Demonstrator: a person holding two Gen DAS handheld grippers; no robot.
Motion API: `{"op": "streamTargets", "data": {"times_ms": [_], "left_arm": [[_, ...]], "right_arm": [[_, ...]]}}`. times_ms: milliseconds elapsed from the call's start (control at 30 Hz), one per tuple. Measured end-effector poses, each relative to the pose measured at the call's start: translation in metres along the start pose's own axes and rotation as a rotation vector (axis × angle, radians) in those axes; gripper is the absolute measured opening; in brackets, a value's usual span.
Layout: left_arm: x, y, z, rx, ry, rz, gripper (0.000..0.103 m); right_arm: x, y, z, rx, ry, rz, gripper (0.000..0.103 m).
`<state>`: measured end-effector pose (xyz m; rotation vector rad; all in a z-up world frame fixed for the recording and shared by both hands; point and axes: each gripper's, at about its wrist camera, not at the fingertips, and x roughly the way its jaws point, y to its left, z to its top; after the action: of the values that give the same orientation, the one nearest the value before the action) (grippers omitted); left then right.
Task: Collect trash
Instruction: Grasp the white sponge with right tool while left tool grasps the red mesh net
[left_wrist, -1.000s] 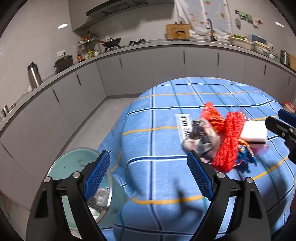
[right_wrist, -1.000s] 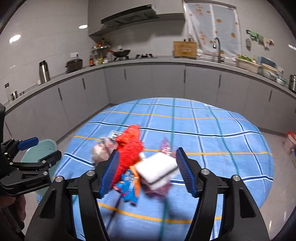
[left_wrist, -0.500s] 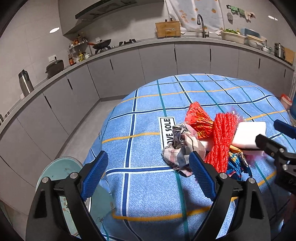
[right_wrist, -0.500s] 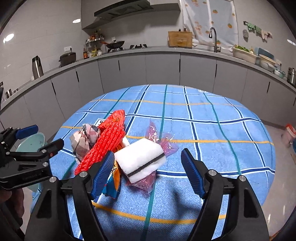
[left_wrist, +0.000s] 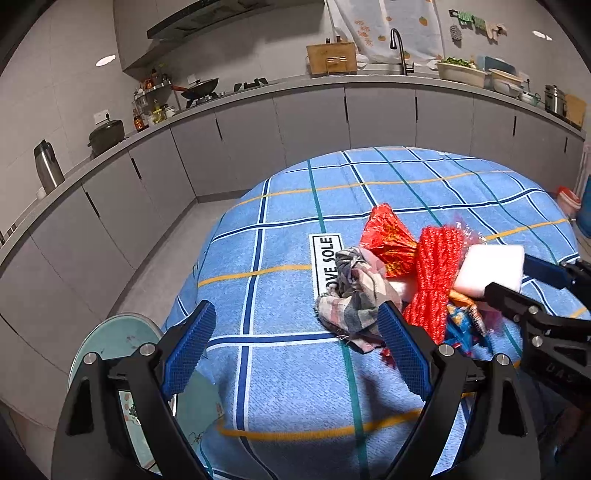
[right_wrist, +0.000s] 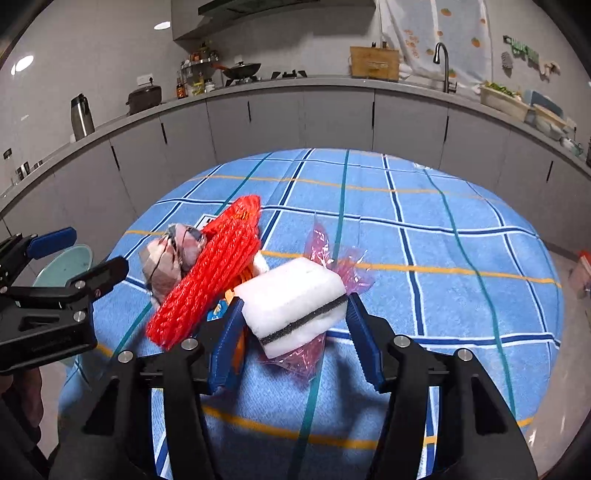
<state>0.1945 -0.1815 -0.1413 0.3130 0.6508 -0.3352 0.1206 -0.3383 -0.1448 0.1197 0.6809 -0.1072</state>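
A pile of trash lies on the blue checked tablecloth (left_wrist: 280, 280): a crumpled plaid rag (left_wrist: 351, 291), a red foil wrapper (left_wrist: 388, 240), red mesh netting (left_wrist: 436, 273), a white sponge (left_wrist: 491, 269) and a blue snack wrapper (left_wrist: 461, 325). My left gripper (left_wrist: 295, 347) is open and empty, its right finger at the rag's near edge. In the right wrist view my right gripper (right_wrist: 295, 332) is open with its jaws on either side of the white sponge (right_wrist: 295, 299), which lies on pink cellophane (right_wrist: 332, 258) beside the netting (right_wrist: 210, 273) and the rag (right_wrist: 170, 254).
A pale green trash bin (left_wrist: 122, 354) stands on the floor below the table's left edge, also in the right wrist view (right_wrist: 62, 266). Grey kitchen counters (left_wrist: 332, 110) curve round behind. A white "LOVE SOLE" label (left_wrist: 327, 262) is on the cloth.
Both grippers have moved closer to the pile. The right gripper's jaws now flank the white sponge and look narrower. The left gripper has swung from over the bin toward the rag.
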Motion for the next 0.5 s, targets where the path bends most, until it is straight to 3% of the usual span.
{"op": "streamTargets", "data": {"times_ms": [267, 467, 500], "left_arm": [[-0.009, -0.016, 0.004, 0.024, -0.015, -0.022, 0.088], [-0.014, -0.033, 0.006, 0.058, -0.032, -0.039, 0.086], [-0.015, -0.038, 0.007, 0.065, -0.034, -0.046, 0.082]], "right_arm": [[-0.018, -0.011, 0.000, 0.045, -0.061, 0.002, 0.051], [-0.040, -0.024, 0.002, 0.098, -0.138, -0.076, 0.051], [-0.044, -0.026, 0.001, 0.108, -0.152, -0.088, 0.051]]}}
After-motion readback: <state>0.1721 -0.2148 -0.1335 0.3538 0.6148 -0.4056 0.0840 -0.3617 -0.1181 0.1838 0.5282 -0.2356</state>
